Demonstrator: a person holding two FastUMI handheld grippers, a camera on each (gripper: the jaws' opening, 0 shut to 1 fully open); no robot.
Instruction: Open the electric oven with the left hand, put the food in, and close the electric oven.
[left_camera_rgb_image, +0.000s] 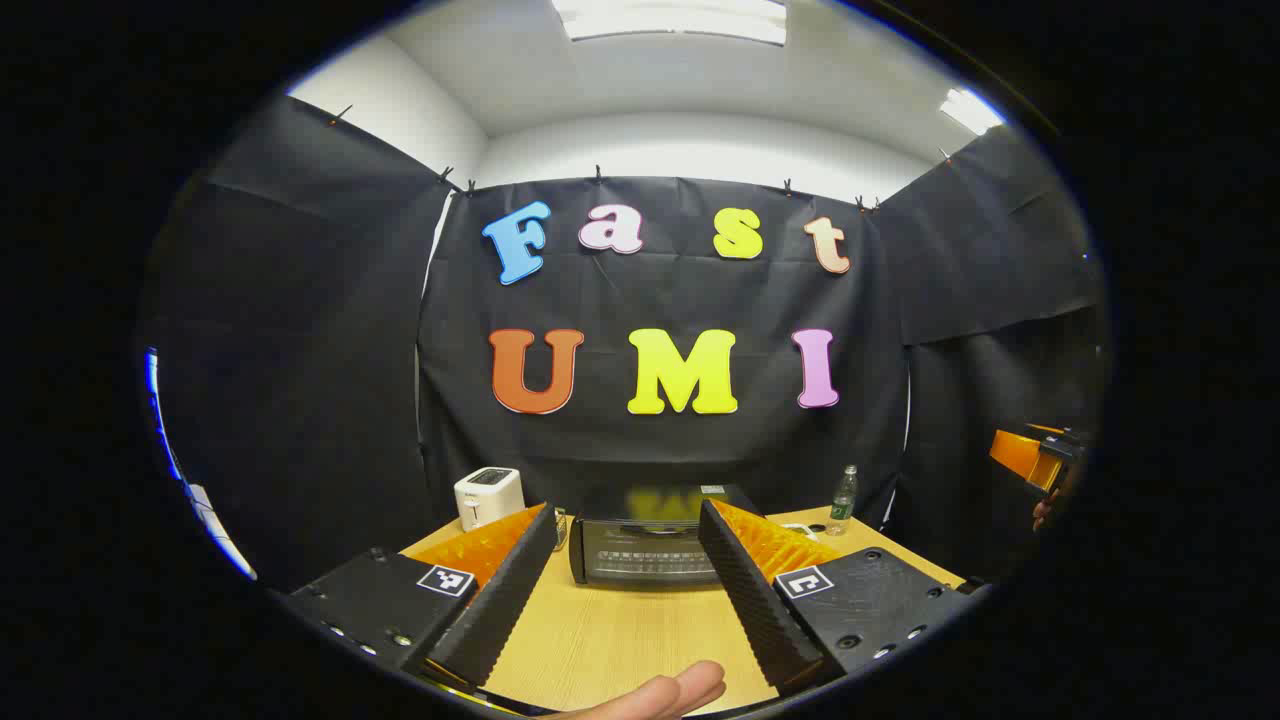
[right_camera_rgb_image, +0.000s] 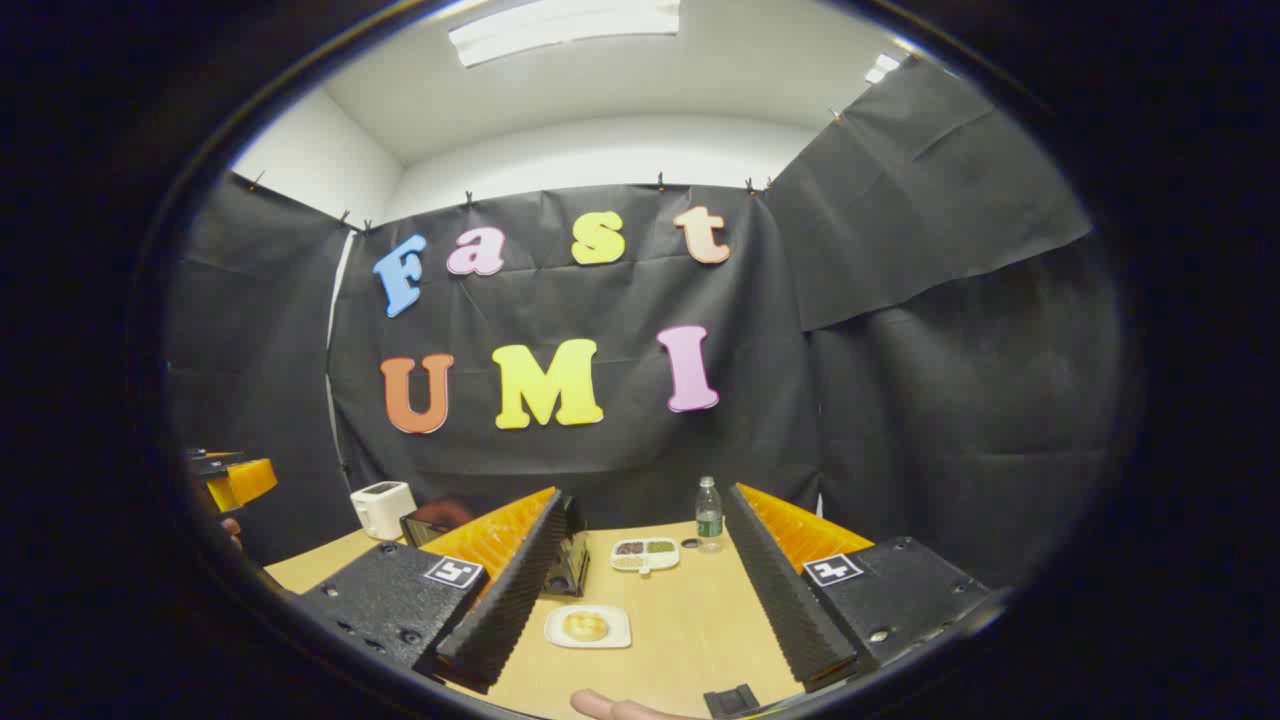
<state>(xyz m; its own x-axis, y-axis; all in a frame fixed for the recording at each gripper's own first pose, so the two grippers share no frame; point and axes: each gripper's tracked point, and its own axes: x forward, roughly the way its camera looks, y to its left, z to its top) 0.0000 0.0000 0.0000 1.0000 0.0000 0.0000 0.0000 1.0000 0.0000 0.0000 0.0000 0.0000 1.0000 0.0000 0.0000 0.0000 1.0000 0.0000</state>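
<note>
White toaster (left_camera_rgb_image: 488, 497) at the wooden table's (left_camera_rgb_image: 620, 640) back left, clear water bottle (right_camera_rgb_image: 708, 513) standing at the back, divided snack tray (right_camera_rgb_image: 645, 554) just left of it, ceiling light panel (left_camera_rgb_image: 672, 20) overhead

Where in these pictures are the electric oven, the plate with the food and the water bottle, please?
electric oven (left_camera_rgb_image: 645, 553): left gripper view, on its glass door.
plate (right_camera_rgb_image: 615, 634): right gripper view, on its white rim beside the food.
water bottle (right_camera_rgb_image: 708, 518): right gripper view, on its body.
</note>
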